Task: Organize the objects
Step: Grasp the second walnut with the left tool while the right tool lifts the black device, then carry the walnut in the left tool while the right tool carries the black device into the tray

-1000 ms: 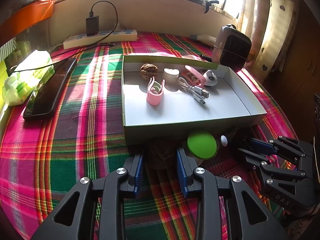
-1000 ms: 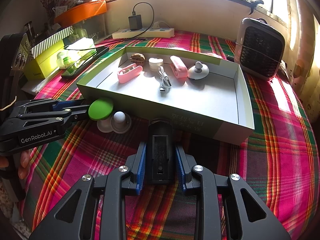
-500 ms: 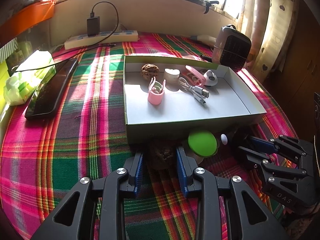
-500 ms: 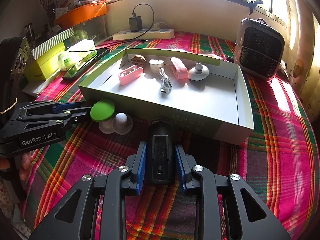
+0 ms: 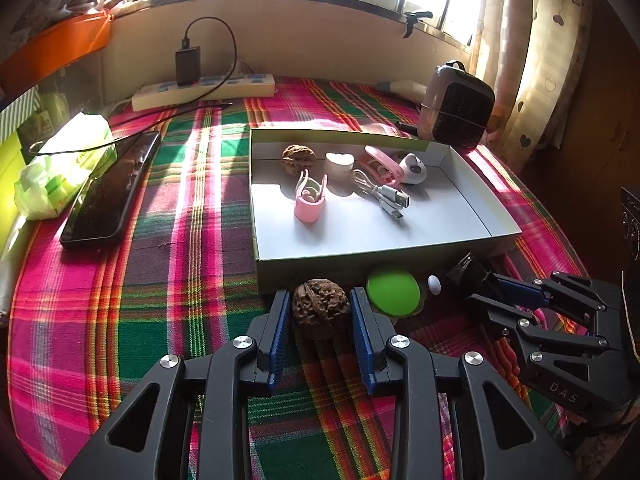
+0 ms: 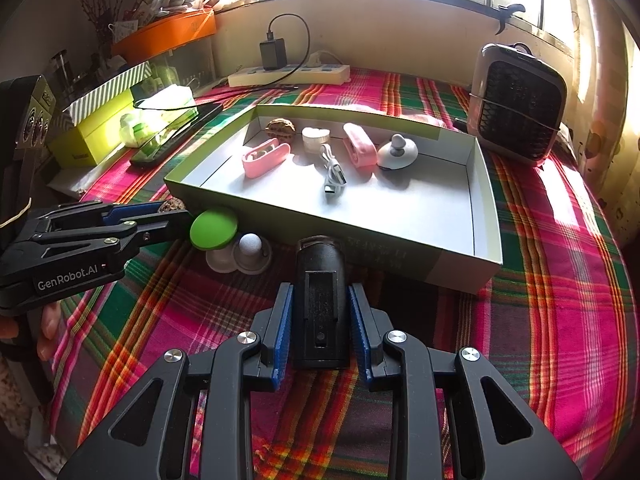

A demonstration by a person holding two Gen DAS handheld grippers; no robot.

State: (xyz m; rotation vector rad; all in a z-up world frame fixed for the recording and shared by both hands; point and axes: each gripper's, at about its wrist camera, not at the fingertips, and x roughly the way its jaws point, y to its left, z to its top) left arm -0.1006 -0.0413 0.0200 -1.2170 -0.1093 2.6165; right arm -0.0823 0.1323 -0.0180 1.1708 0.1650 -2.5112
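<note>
Between my left gripper's [image 5: 320,314] jaws sits a walnut [image 5: 320,307], both blue pads against its sides, so I read it as clamped. It's just off the near wall of the box [image 5: 484,216], close to its left corner; can't tell if it's resting on the plaid cloth [image 5: 160,280] or lifted.

Right gripper [image 6: 320,320]: jaws clamped on a black device [image 6: 320,300], long axis running along the fingers, far end near the box's front wall.

Just right of the walnut, a green round lid [image 5: 393,290], touching or nearly touching the left gripper's right finger. From the right wrist view the lid sits over a white base, with a white knob piece [image 6: 251,249] beside it, all tight to the box front.

Inside the box, along the far wall: second walnut [image 5: 298,159], white heart-shaped piece [image 5: 339,162], pink clip [image 5: 382,163], white round knob item [image 5: 412,168]. Nearer the middle: pink case [image 5: 309,198] and a coiled USB cable [image 5: 384,192].

Outside on the worktop: dark phone [image 5: 110,192] well left of the box, tissue pack [image 5: 60,168] beside it, power strip [image 5: 204,90] with a charger at the back wall, small heater [image 5: 456,108] behind the box's right corner.
</note>
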